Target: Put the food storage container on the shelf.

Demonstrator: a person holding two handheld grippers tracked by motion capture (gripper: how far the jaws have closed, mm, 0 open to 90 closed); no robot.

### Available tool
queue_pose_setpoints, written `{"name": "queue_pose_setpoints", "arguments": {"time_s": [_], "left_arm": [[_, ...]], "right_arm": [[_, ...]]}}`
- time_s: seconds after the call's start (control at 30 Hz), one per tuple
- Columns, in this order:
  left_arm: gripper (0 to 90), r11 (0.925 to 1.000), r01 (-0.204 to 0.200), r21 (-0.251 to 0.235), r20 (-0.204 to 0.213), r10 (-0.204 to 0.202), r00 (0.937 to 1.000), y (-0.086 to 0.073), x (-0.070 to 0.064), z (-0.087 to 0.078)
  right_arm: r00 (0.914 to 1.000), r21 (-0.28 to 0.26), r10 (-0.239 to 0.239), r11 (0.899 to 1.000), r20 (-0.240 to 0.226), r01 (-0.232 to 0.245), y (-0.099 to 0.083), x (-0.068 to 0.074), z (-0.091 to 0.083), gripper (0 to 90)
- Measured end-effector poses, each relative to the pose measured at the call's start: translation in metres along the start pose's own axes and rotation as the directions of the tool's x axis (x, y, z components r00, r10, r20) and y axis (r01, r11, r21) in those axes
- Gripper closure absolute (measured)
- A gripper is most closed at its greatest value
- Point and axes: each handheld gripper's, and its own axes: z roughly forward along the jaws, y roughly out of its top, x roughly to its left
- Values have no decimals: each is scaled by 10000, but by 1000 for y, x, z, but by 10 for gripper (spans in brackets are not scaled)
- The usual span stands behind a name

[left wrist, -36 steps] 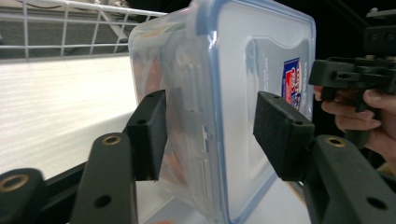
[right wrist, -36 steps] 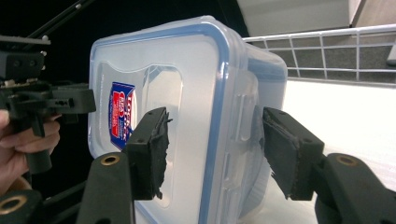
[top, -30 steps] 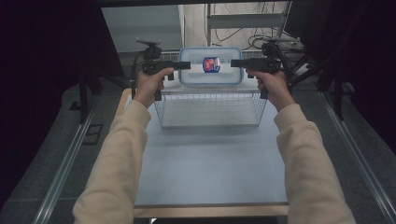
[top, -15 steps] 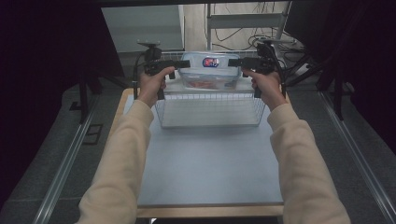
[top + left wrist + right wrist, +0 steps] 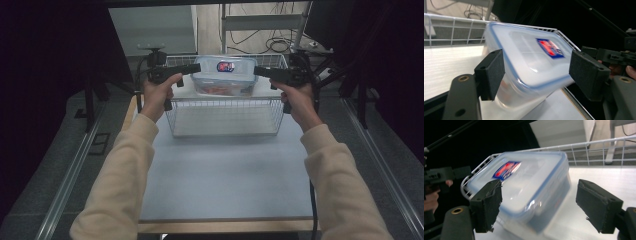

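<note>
A clear plastic food box (image 5: 224, 76) with a blue-edged lid and a red and blue label is inside the white wire basket (image 5: 225, 116), toward its back. Something reddish shows through its wall. My left gripper (image 5: 196, 67) is at its left end and my right gripper (image 5: 257, 71) at its right end. In the left gripper view the box (image 5: 529, 57) lies tilted and blurred between the spread jaws of the left gripper (image 5: 536, 70). The right gripper (image 5: 537, 197) is open too, with the blurred box (image 5: 529, 182) between its jaws and untouched by the pads.
The basket stands at the far end of a pale grey table (image 5: 225, 170). Metal rails run along the floor on both sides. Dark curtains, stands and cables lie behind the basket. The right gripper (image 5: 614, 56) shows far off in the left gripper view.
The box was held up between both grippers over the basket's near side. It has moved back and down into the basket, and both grippers have opened and drawn slightly apart.
</note>
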Motion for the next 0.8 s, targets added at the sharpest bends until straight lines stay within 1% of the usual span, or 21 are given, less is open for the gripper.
{"name": "queue_pose_setpoints", "arguments": {"time_s": [0.1,0.13,0.2,0.23,0.33,0.37,0.43,0.5,0.53,0.57,0.63,0.67,0.7,0.73,0.77,0.8], "left_arm": [[259,9995,-289,-134,49,289,9996,-12,-10,-15],[256,9990,-426,-116,85,427,9991,-16,-13,-21],[252,9961,-879,-84,32,879,9961,-27,-20,-31],[252,9945,-1045,-20,64,1045,9945,-33,-23,-36],[248,9913,-1314,91,66,1313,9913,-51,-30,-47],[247,9894,-1444,127,113,1443,9895,-60,-32,-52],[244,9874,-1568,214,85,1567,9876,-77,-36,-59],[245,9856,-1659,340,218,1652,9860,-95,-39,-64],[244,9849,-1689,378,246,1680,9855,-102,-40,-66],[244,9829,-1779,475,251,1769,9839,-113,-41,-69],[241,9806,-1861,609,327,1844,9823,-131,-43,-72],[240,9806,-1861,609,327,1844,9823,-131,-43,-72],[240,9791,-1912,690,329,1894,9814,-147,-44,-74],[240,9780,-1963,707,305,1946,9804,-153,-44,-75],[240,9762,-2022,788,245,2008,9793,-163,-44,-76],[239,9748,-2063,846,179,2056,9785,-168,-44,-76]], "right_arm": [[9992,30,-331,9994,-232,332,-12,0,-17,196],[9982,53,-521,9986,-282,522,-17,0,-22,194],[9957,105,-820,9965,-422,826,-28,0,-32,190],[9937,107,-1000,9949,-500,1007,-34,1,-37,189],[9876,163,-1434,9893,-639,1448,-53,4,-49,187],[9854,181,-1551,9875,-696,1567,-58,5,-51,184],[9801,168,-1772,9836,-892,1794,-73,7,-59,179],[9771,213,-1852,9819,-1046,1884,-87,9,-64,175],[9740,190,-1974,9795,-1107,2007,-93,9,-67,175],[9731,226,-1992,9789,-1160,2031,-99,10,-69,175],[9691,262,-2101,9762,-1291,2151,-114,10,-74,175],[9669,285,-2178,9743,-1325,2234,-121,11,-76,175],[9644,337,-2283,9715,-1336,2347,-130,11,-78,175],[9628,382,-2332,9699,-1365,2404,-136,11,-79,175],[9619,436,-2361,9688,-1376,2441,-142,10,-80,175],[9599,523,-2420,9665,-1411,2514,-152,10,-81,175]]}}
